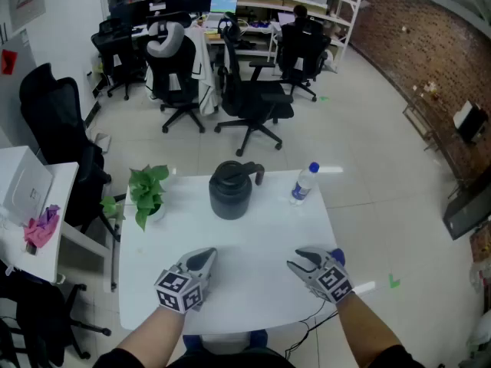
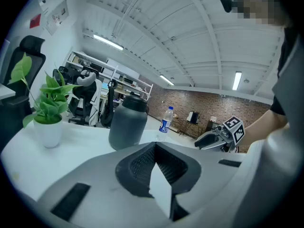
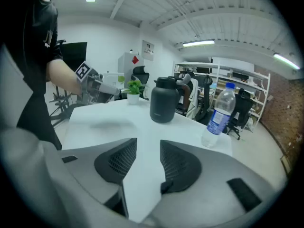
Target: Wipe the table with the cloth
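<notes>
Table (image 1: 253,232) below the left tool (image 1: 205,256), closed and empty, and the right tool (image 1: 298,261), partly open, empty.

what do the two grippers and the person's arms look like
The left gripper and the right gripper are pale grey moulded shells, each with two tapered jaws lined with dark ribbed pads. Each carries a cube of black-and-white square markers. The forearms are bare; the person wears a dark short-sleeved top.
</notes>
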